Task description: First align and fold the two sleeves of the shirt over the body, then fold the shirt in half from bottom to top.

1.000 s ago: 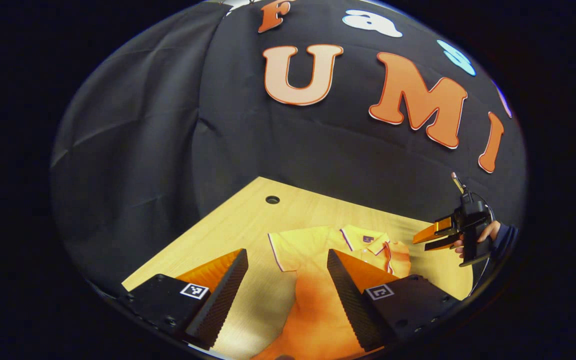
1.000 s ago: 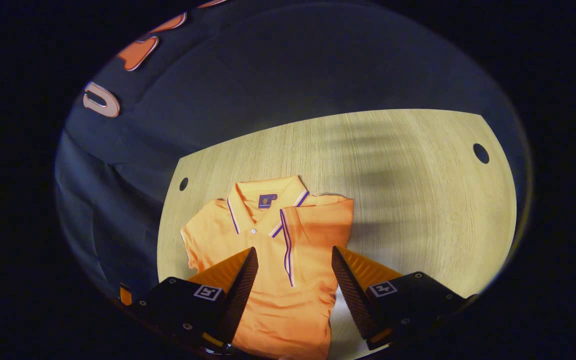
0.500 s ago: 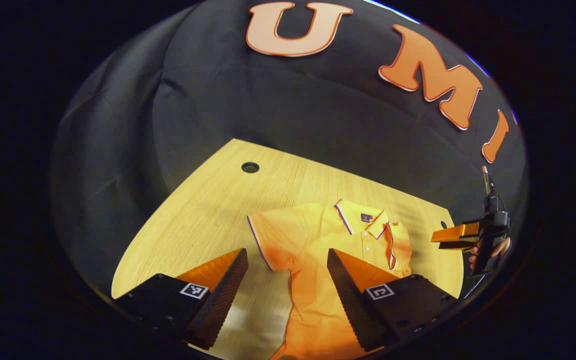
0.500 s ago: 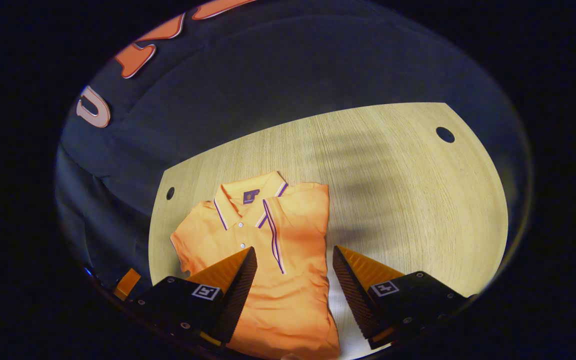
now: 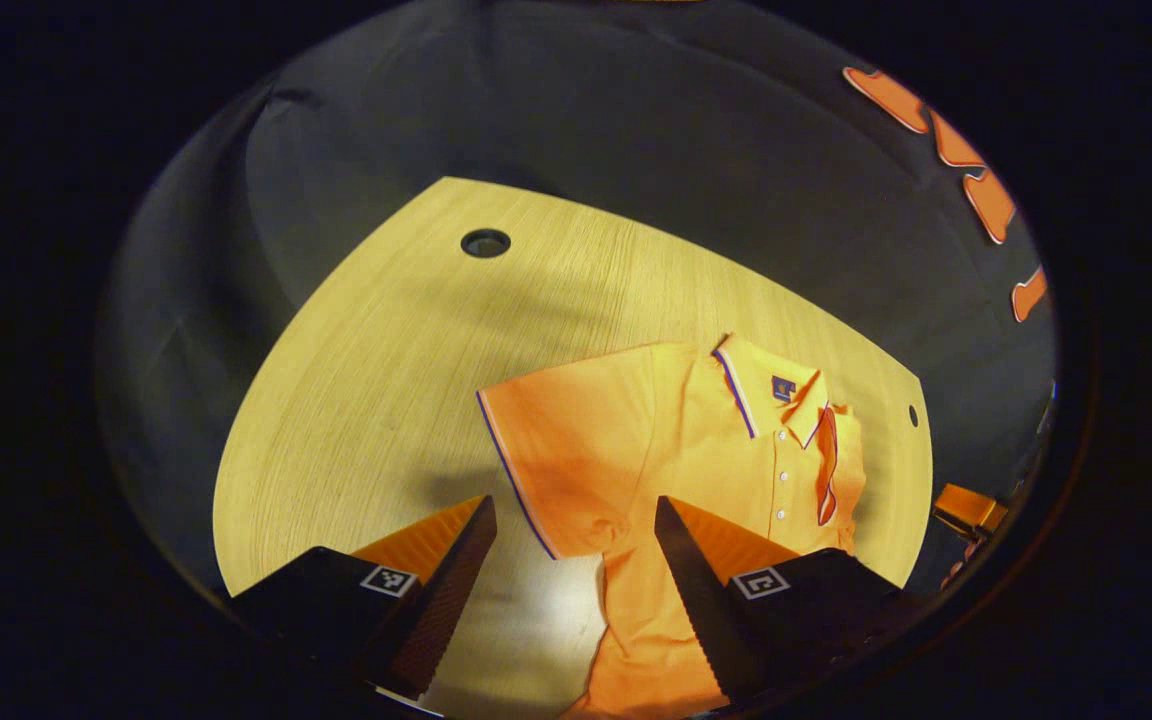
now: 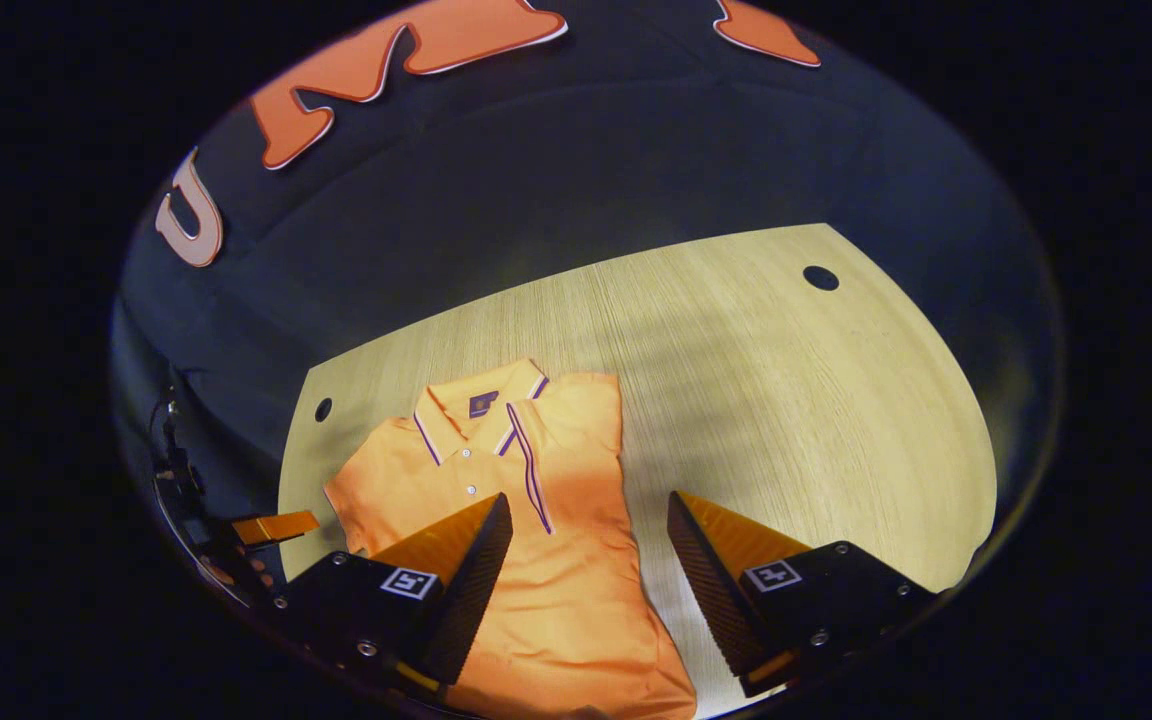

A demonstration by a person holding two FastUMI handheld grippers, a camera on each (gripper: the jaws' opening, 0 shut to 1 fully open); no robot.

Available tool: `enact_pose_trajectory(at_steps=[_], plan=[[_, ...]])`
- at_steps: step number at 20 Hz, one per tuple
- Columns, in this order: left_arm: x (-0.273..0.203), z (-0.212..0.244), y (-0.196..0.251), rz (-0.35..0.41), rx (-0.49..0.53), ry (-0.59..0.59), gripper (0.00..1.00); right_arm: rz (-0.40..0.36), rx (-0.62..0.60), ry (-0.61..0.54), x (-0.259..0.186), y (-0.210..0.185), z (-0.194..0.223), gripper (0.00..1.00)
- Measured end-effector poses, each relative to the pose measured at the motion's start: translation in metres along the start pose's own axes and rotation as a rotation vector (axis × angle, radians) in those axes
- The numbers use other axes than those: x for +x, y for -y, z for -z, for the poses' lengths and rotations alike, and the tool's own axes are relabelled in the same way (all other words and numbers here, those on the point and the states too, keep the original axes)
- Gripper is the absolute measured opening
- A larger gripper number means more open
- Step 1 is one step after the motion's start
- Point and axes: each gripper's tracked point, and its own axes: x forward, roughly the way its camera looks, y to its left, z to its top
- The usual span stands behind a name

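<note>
The left gripper (image 5: 571,560) has dropped toward the shirt (image 5: 676,450) spread sleeve (image 5: 556,450), both grippers' jaws wide open and empty over the bench (image 5: 366,380).

Shirt (image 5: 696,450) lying flat on the desk (image 5: 386,360), one sleeve (image 6: 576,430) folded over its body, the other sleeve (image 5: 556,450) spread sideways

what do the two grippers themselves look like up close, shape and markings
The left gripper has two wedge-shaped fingers tapering to points, with ridged, finely textured inner faces. Each sits on a black block body with small screws and a square black-and-white tag on top. The right gripper is built the same way, with a tag on each block.
</note>
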Motion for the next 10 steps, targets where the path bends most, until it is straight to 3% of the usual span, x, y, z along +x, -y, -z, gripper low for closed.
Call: enact_pose_trajectory(at_steps=[10], plan=[[0.064, -0.008, -0.017, -0.096, 0.050, -0.220, 0.95, 0.085, -0.013, 0.143, -0.063, -0.002, 0.032, 0.96]])
